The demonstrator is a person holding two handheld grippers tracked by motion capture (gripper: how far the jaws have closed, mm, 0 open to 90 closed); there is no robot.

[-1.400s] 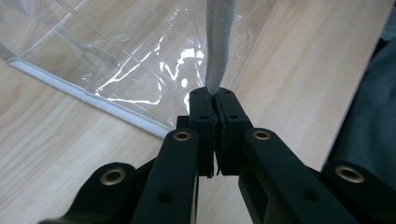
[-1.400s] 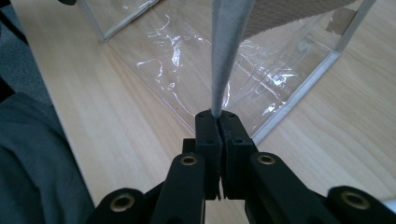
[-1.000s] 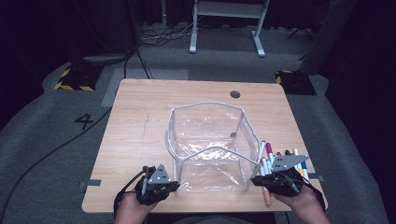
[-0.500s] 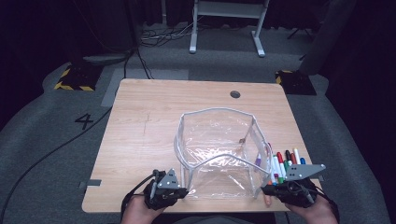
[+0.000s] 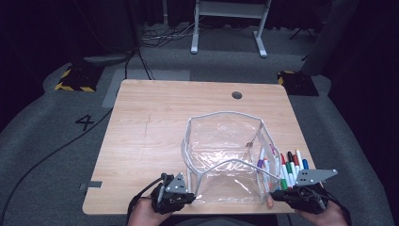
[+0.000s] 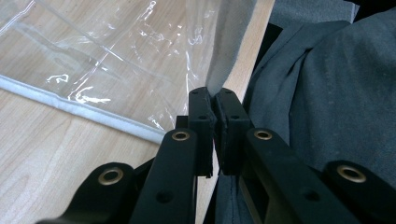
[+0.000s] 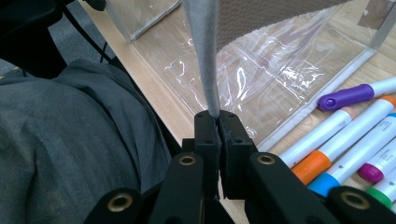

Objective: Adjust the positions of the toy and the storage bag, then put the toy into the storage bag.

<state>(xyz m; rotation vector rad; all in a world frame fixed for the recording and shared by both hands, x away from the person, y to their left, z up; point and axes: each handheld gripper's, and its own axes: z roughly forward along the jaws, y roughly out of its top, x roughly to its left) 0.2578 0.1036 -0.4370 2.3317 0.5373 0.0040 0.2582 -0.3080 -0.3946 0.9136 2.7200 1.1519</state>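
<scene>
A clear plastic pouch (image 5: 226, 141) with a grey-white rim stands open on the wooden table (image 5: 150, 122), near its front edge. My left gripper (image 5: 190, 197) is shut on the pouch's near left corner; in the left gripper view the jaws (image 6: 214, 100) pinch the rim beside the clear film (image 6: 116, 51). At the near right corner my right gripper (image 5: 275, 195) is shut on the rim, and the grey strip (image 7: 205, 60) rises from between its jaws (image 7: 215, 119). Several coloured markers (image 5: 289, 167) lie against the pouch's right side, also close to the right jaws (image 7: 345, 135).
Both hands sit at the table's front edge (image 5: 141, 209), with the person's grey trousers (image 6: 336, 93) just below. A cable hole (image 5: 236, 95) marks the far right of the table. Bare wood spreads to the left and behind the pouch.
Both grippers, holding the pouch, have drawn it toward the front edge and to the right, so it now sits against the markers.
</scene>
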